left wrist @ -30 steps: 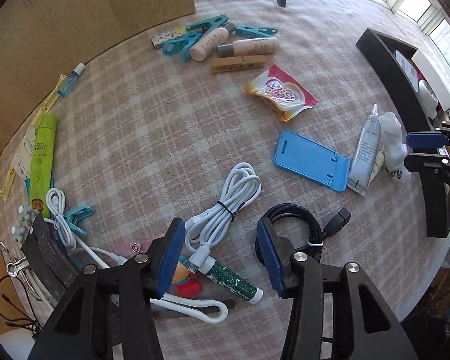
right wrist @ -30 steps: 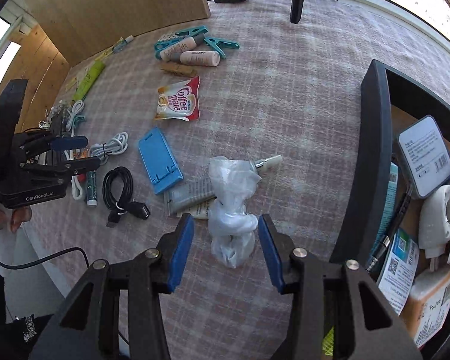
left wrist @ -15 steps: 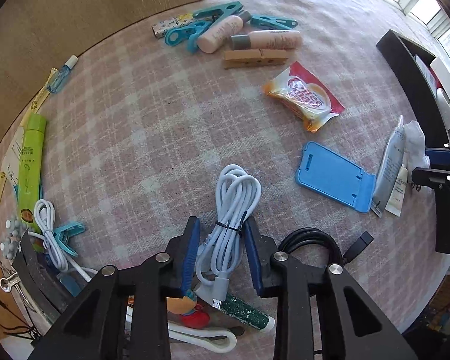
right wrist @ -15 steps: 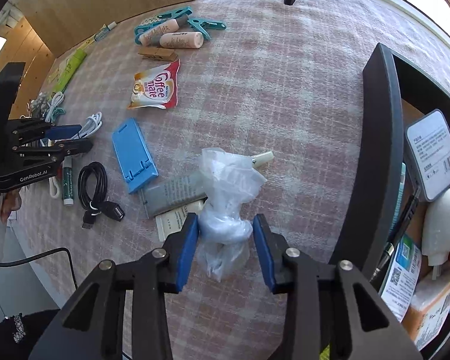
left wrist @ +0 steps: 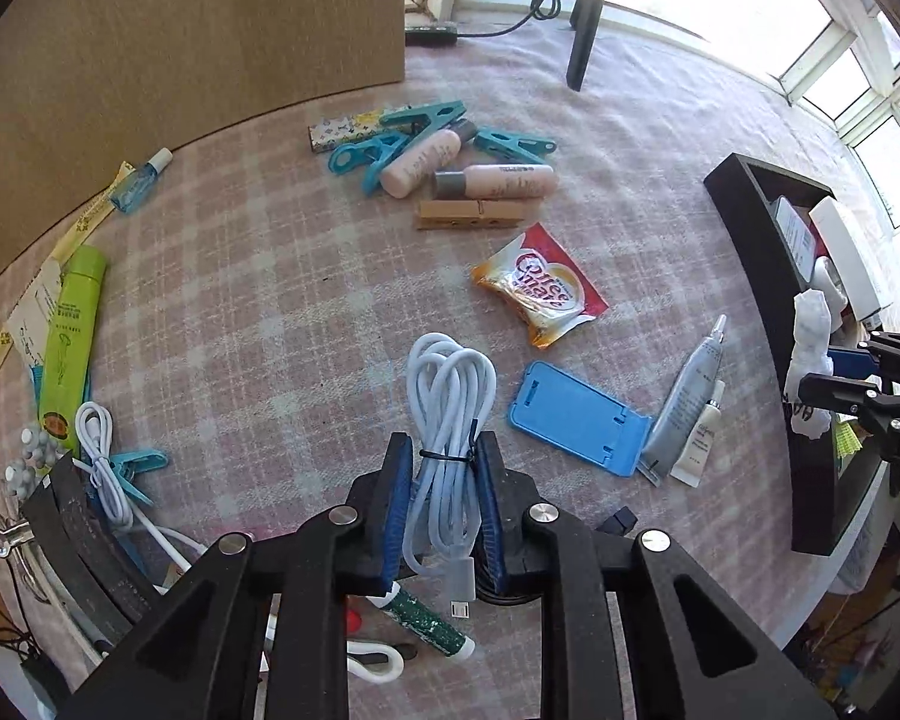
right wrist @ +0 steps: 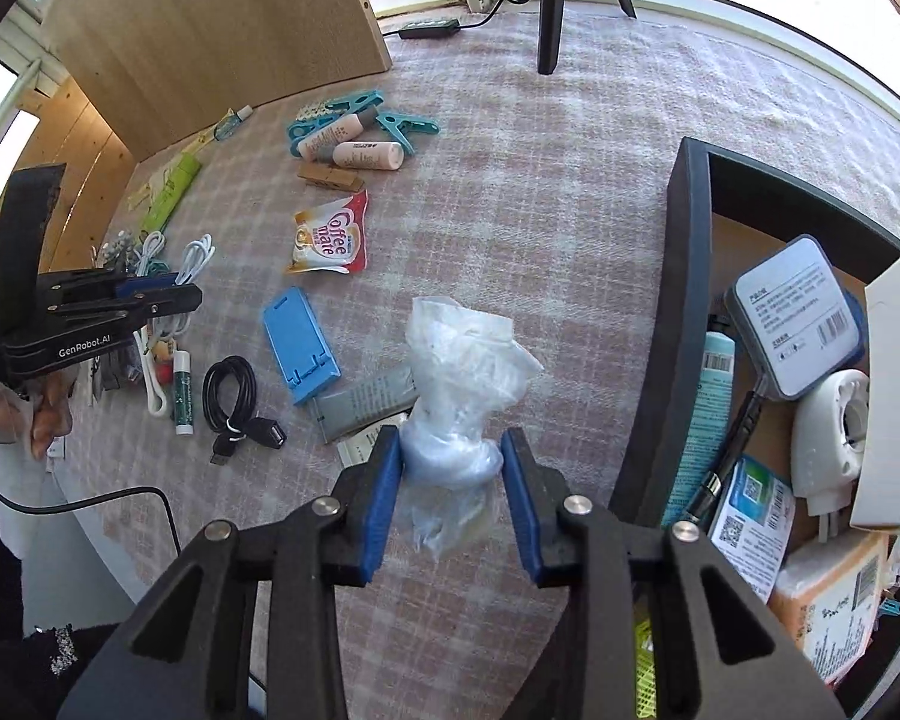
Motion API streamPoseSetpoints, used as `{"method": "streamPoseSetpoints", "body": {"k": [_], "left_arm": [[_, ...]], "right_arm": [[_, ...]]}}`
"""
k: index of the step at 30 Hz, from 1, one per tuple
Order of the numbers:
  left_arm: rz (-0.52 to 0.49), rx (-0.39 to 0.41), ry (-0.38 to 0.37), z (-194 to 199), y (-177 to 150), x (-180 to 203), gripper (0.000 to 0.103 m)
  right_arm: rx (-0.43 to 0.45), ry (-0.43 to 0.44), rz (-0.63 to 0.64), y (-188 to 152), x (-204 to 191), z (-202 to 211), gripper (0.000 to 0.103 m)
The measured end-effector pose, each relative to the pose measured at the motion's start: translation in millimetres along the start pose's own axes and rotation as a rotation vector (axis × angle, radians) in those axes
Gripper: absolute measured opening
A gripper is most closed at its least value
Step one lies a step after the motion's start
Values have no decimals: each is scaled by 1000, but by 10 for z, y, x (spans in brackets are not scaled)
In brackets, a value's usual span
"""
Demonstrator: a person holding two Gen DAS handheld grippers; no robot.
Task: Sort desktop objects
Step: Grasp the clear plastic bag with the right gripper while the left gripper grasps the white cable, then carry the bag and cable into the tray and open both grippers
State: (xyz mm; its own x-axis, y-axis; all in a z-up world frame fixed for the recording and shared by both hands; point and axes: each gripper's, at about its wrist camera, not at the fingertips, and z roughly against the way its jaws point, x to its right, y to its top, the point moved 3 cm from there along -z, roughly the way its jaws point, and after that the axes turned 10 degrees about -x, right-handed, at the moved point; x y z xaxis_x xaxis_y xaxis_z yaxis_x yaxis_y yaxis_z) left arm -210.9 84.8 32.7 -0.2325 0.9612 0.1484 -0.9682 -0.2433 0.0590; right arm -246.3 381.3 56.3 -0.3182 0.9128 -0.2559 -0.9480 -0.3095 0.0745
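My left gripper (left wrist: 441, 462) is shut on a tied bundle of white cable (left wrist: 450, 384), held a little above the checked cloth; the plug end hangs below the pads. In the right wrist view the same gripper (right wrist: 174, 291) shows at far left with the cable in it. My right gripper (right wrist: 453, 456) has its jaws closing, and the blue pads press on a knotted clear plastic bag (right wrist: 462, 354), lifted off the cloth. That bag (left wrist: 810, 330) hangs beside the black tray's wall (left wrist: 750, 228) in the left wrist view.
The black tray (right wrist: 684, 300) at right holds boxes, a white plug and packets. On the cloth lie a blue phone stand (right wrist: 300, 348), a grey tube (right wrist: 360, 405), a black cable (right wrist: 231, 390), a Coffee mate sachet (right wrist: 330, 237), pegs and bottles (left wrist: 450, 162). A cardboard panel (left wrist: 180, 30) stands behind.
The left jaws closed on the white cable bundle and raised it. The right jaws closed on the plastic bag, lifted it off the grey tube and carried it toward the tray.
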Motion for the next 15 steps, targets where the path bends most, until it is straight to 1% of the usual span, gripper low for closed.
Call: {"method": "streamPoseSetpoints", "body": {"k": [2,4,6,9,15], "left_arm": [[-33,13,-10,80,4,210,20],[-73,23,-31,130,127,450,20],[-114,28,-57,194,82,630,20],[-167,33,-105,154,109,1068,20],[-301,10,-180,114,129,1973,20]], "right_arm": [[20,-5,-15,-84,91,134,33],[36,-10,-37,-184,215,267,33],[55,-21,-72,-294,390,405,33],[84,-41,-132,-477,674,590,33],[118,-94,-267,-892,1269,859,33]]}}
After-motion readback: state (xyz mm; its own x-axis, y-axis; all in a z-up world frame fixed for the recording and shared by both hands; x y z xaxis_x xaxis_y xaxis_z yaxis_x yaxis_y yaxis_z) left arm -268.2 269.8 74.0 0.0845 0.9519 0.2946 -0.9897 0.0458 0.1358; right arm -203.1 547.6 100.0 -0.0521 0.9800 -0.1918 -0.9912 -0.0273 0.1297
